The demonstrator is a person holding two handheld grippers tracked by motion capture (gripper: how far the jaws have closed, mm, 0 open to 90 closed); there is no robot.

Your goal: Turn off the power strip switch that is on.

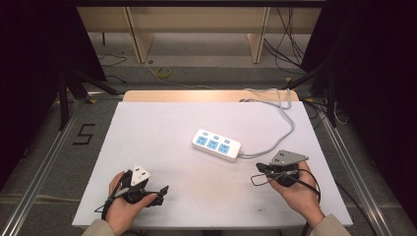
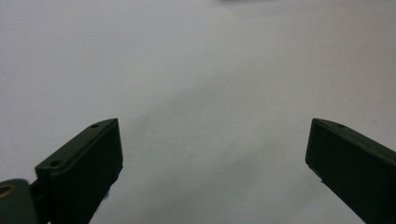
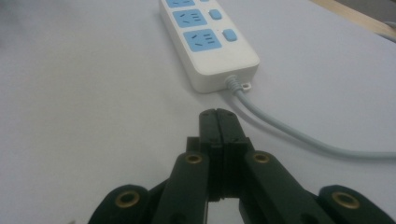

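A white power strip (image 1: 217, 144) with blue sockets lies in the middle of the white table (image 1: 162, 123). Its grey cable (image 1: 280, 132) runs off to the far right. My right gripper (image 1: 259, 167) is shut with nothing between its jaws, just right of the strip and pointing at its cable end. The right gripper view has the closed jaws (image 3: 218, 117) a short way from the strip (image 3: 210, 42) and its cable (image 3: 299, 135). My left gripper (image 1: 163, 189) rests near the table's front left. Its jaws (image 2: 212, 154) stand wide open over bare tabletop.
The cable loops over the table's far right edge (image 1: 275, 96). Wooden furniture legs (image 1: 140, 42) and loose cords lie on the floor beyond. Black stands (image 1: 64, 83) flank both sides of the table.
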